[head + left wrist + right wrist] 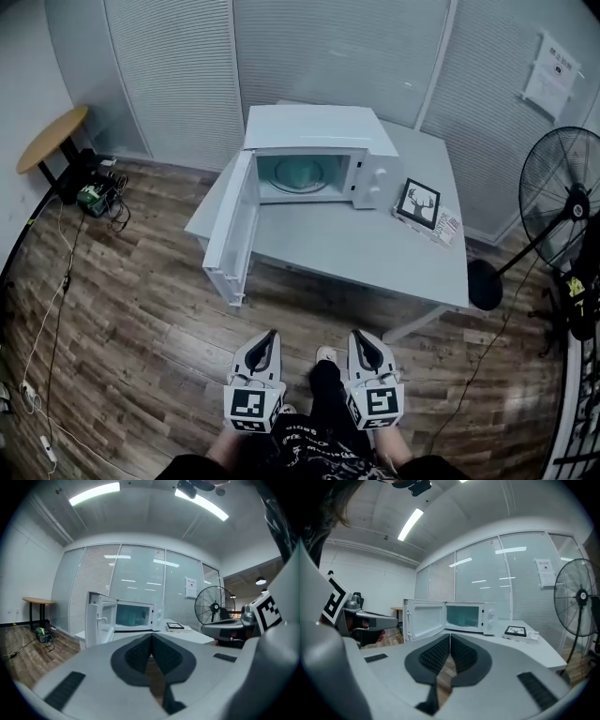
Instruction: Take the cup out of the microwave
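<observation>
A white microwave (314,141) stands on the grey table (375,258), its door (232,232) swung wide open to the left. The lit cavity (302,174) looks teal, and I cannot make out the cup inside it. Both gripper views show the microwave (133,616) (471,617) straight ahead and still some way off. My left gripper (272,336) and right gripper (357,335) are side by side above the wooden floor, short of the table's near edge, pointing at the microwave. Both are shut with nothing held, and in their own views the left gripper (151,635) and the right gripper (450,635) show pads meeting.
A framed picture (417,202) and a booklet (443,226) lie on the table right of the microwave. A standing fan (562,202) is at the right. At the far left a round wooden table (52,136) stands above cables (98,195) on the floor.
</observation>
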`<state>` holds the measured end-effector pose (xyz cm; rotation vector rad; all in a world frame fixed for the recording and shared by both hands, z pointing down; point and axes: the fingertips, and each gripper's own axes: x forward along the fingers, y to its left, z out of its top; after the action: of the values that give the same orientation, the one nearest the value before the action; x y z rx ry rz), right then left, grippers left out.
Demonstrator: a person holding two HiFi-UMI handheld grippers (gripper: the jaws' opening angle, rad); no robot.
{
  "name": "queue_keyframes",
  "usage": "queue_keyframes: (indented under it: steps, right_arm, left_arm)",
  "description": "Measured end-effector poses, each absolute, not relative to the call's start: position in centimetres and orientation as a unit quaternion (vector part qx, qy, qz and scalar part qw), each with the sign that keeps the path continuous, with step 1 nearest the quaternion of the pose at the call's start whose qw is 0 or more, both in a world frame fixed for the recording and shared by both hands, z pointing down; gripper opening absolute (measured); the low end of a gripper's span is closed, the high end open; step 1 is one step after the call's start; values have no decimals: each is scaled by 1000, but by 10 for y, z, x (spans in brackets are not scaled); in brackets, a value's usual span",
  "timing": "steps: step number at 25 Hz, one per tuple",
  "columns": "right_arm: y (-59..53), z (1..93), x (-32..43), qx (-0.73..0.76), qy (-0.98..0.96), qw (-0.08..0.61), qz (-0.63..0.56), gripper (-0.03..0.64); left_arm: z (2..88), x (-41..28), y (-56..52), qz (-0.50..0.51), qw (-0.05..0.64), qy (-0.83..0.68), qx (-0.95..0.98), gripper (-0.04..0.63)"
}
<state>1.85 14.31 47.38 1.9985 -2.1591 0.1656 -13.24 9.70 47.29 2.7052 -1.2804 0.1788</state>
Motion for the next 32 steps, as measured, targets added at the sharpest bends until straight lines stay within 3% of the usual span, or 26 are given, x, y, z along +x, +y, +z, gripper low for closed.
queue_keyframes:
  steps: [32]
  right_arm:
    - [-97, 464, 138, 573, -814, 89, 47, 6]
  left_arm:
    - [478, -23, -104, 66, 101, -567, 815, 3]
